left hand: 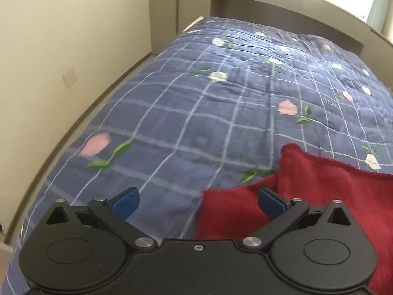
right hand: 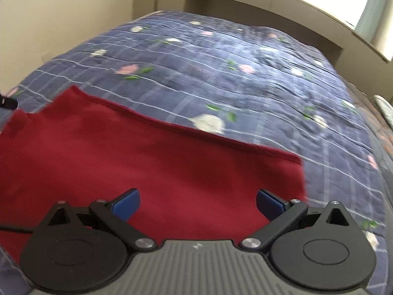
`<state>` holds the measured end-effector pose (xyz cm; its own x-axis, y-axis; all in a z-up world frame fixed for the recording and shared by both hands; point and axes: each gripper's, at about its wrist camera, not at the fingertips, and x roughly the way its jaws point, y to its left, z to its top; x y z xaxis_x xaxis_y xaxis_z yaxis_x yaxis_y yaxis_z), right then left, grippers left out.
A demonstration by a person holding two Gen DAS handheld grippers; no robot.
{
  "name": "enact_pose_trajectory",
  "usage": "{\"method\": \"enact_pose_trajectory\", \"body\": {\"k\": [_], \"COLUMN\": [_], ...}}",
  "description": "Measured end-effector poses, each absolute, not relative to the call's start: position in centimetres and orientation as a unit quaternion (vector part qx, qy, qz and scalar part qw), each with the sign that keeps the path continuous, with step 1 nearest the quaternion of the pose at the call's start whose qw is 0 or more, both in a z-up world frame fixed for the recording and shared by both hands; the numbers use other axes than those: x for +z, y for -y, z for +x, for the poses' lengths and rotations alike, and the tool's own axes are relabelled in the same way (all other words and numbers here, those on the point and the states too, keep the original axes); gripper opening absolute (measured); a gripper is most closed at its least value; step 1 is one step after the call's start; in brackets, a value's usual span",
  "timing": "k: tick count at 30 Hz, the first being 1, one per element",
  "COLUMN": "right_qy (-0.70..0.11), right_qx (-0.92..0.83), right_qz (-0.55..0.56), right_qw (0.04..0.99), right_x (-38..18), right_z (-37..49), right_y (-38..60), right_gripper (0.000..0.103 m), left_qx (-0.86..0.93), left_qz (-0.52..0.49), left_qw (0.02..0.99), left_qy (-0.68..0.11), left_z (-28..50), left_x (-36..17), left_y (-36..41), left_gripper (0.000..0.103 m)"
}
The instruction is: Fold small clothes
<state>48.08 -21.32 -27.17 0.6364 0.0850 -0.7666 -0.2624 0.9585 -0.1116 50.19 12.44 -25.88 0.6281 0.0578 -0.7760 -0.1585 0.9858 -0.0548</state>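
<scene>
A dark red garment (right hand: 152, 162) lies flat on the blue checked quilt, its hemmed far edge running from upper left to right. My right gripper (right hand: 197, 204) hovers open over the garment's near part, blue pads wide apart, nothing between them. In the left wrist view the same red garment (left hand: 319, 186) fills the lower right, with a folded flap at its left edge. My left gripper (left hand: 197, 204) is open above that left edge: the right pad is over red cloth, the left pad over bare quilt. A dark tip of the left gripper (right hand: 7, 103) shows at the right view's left border.
The quilt (left hand: 196, 98) with pink and white flowers covers a bed. A cream wall (left hand: 61, 49) runs close along the bed's left side. A headboard (right hand: 258, 12) and a bright window stand at the far end. Another patterned cloth (right hand: 383, 123) lies at the right edge.
</scene>
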Motion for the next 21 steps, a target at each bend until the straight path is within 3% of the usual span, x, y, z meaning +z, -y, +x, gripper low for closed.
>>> {"method": "enact_pose_trajectory", "body": {"k": [9,12,17,21], "right_qy": [-0.428,-0.420,-0.392,-0.384], "right_qx": [0.175,0.208,0.316,0.392], "right_qz": [-0.080,-0.095,-0.082,-0.086], "right_qw": [0.883,0.878,0.860,0.831], "right_x": [-27.8,-27.5,-25.8,-25.1], "right_z": [50.1,50.0,51.0,53.0], "right_y": [14.8,12.6,9.4,5.0], "right_gripper": [0.103,0.103,0.100,0.077], "left_qx": [0.023,0.027,0.023,0.022], "left_qz": [-0.178,-0.201,-0.261,-0.300], "left_qw": [0.872,0.868,0.858,0.847], "left_qy": [-0.455,-0.454,-0.441,-0.437], "left_z": [42.4,41.0,39.9,39.7], "left_x": [-28.8,-29.5,-29.6,-29.9], "left_y": [-16.0,-16.2,-16.5,-16.5], "left_gripper": [0.101,0.088,0.056,0.032]}}
